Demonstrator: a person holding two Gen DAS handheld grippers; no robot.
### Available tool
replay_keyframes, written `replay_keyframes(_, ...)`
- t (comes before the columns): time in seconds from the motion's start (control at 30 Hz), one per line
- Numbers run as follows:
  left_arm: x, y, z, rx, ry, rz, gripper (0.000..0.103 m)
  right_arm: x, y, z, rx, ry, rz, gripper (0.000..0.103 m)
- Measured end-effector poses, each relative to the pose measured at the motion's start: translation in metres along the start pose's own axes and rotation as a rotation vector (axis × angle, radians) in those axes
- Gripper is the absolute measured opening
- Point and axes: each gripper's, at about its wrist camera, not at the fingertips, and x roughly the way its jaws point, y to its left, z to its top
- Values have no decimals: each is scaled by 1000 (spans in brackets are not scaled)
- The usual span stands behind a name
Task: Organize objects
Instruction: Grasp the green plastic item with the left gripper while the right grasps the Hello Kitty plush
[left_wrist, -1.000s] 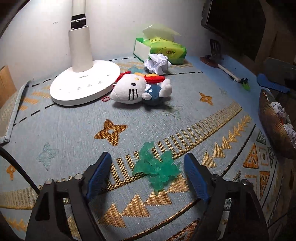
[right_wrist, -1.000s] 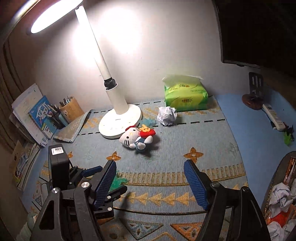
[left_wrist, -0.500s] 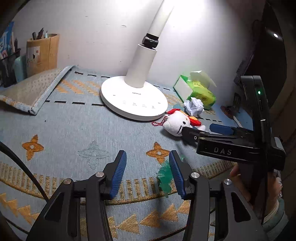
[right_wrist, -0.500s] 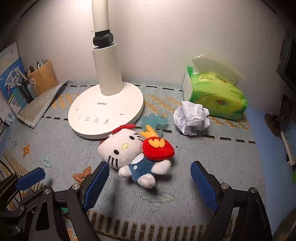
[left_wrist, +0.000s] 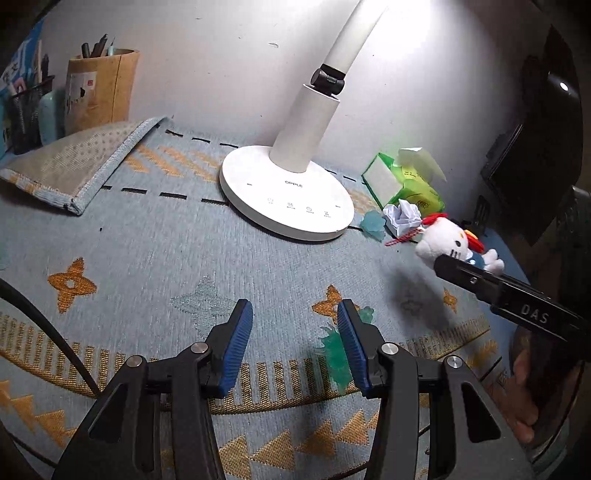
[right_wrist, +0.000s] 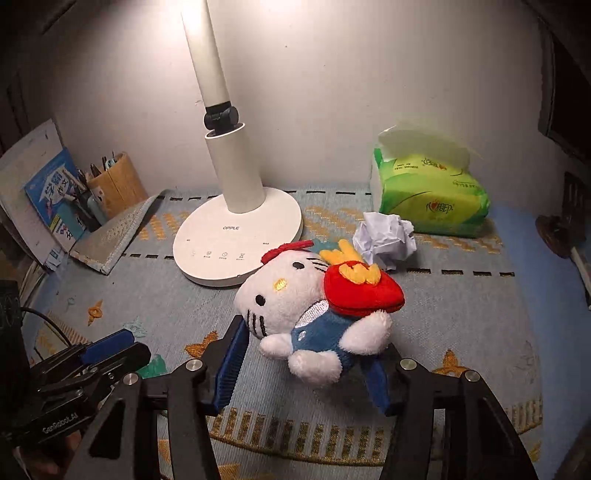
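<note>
Holding the right gripper (right_wrist: 306, 358) around the plush cat toy (right_wrist: 310, 310), you have its blue-padded jaws on either side of the toy's body, lifted above the patterned mat (right_wrist: 461, 332). The left pad touches the toy's head; the right pad is largely hidden behind the toy's lower body, so full contact there cannot be confirmed. The toy's red bow and red-and-yellow pouch face upward.

Your left gripper (left_wrist: 295, 343) hovers low over the mat with its jaws parted and nothing between them. A green translucent item (left_wrist: 334, 354) lies on the mat just beside the right pad, partly hidden by it.

Behind the toy, the white lamp base (right_wrist: 236, 236) stands on the mat. A crumpled paper ball (right_wrist: 384, 240) sits just in front of the green tissue pack (right_wrist: 432, 199), near the wall. To the left, the mat's corner is folded over, next to a pen holder (right_wrist: 118, 184) and a blue booklet (right_wrist: 55, 199).

In the left wrist view, the toy appears at the right, above the black body of the right gripper.
</note>
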Motion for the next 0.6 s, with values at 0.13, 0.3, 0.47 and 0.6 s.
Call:
replay_keyframes(0.13,1,-4,-1,24,15,-62,53,-44,-32,-39,82,30,30,57)
replay_keyframes(0.3,4,-17,-4,91,23,-48,82,-28,-35,-93,190,207,184,58)
replay_keyframes(0.47,4,-31,-8,189,42,-60,85,-35,3,-119,-27,279,36,63)
replay_keyframes(0.6,9,-51,-17,314,76,-41,85,-62,21,-138,-152,245,-44,86)
